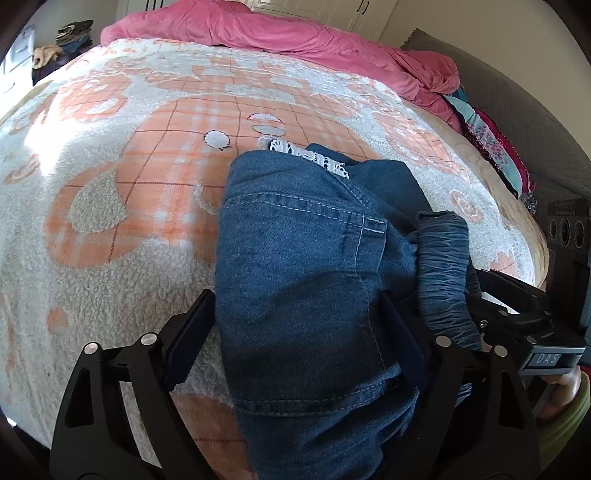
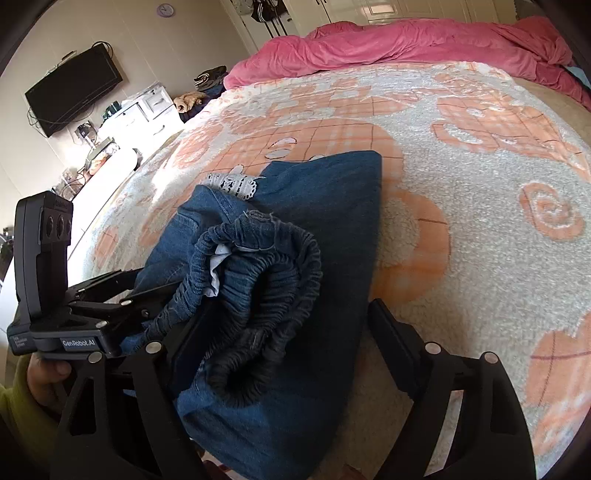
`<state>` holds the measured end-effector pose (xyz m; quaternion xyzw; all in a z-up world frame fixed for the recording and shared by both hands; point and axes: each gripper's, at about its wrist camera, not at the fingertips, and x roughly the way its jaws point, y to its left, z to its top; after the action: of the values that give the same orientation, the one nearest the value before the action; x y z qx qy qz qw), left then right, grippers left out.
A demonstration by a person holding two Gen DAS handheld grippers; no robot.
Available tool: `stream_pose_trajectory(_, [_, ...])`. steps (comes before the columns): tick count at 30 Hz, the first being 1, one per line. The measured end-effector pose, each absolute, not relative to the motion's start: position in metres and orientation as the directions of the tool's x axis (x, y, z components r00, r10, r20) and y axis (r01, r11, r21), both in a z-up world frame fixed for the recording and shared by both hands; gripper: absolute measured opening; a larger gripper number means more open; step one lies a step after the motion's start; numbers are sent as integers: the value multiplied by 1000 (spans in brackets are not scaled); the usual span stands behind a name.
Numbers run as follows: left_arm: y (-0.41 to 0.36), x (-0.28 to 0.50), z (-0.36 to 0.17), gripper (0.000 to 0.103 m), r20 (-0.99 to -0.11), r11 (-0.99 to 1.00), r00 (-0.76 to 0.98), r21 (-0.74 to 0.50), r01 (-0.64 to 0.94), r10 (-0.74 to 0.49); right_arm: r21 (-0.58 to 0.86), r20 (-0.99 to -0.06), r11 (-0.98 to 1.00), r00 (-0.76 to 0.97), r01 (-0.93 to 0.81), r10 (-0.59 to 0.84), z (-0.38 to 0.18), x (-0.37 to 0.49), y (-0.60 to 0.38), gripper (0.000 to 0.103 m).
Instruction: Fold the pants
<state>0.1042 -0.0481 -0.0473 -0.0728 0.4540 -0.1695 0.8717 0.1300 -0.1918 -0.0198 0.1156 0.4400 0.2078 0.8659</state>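
Note:
Blue denim pants (image 1: pixel 295 258) with a white lace hem (image 1: pixel 310 157) lie folded in a bundle on the bed. The gathered elastic waistband (image 2: pixel 258 280) lies bunched on top. My left gripper (image 1: pixel 295 325) is open, its fingers on either side of the near end of the bundle. My right gripper (image 2: pixel 288 332) is open too, straddling the waistband end of the pants (image 2: pixel 325 206). The left gripper also shows at the left of the right wrist view (image 2: pixel 110 295), touching the fabric. The right gripper shows at the right edge of the left wrist view (image 1: pixel 517 306).
The bed carries a fluffy white and orange patterned blanket (image 1: pixel 110 184). A pink duvet (image 1: pixel 295 33) is heaped at the far end. Folded clothes (image 1: pixel 491 147) lie stacked along the right side. A wall television (image 2: pixel 74 92) and white drawers (image 2: pixel 147 107) stand to the left.

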Motion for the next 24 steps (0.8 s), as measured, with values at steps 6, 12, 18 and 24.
stream_pose_trajectory(6, [-56,107,-47,57,-767,932,532,-264,249,-359,397,-691,877,540,-272,480,-27,137,-189,80])
stream_pose_trajectory(12, [-56,105,-44,49,-758,926,533,-281,252,-375,417,-657,859,554,-298,511,-22,133,-186,50])
stream_pose_trajectory(18, [-52,102,-28,40,-726,911,550,-317,264,-412,378,-620,864,602,-333,503,2,122,-175,33])
stream_pose_trajectory(24, [-52,113,-2,39,-686,910,598,-309,277,-414,301,-582,878,658,-371,477,35,129,-165,33])
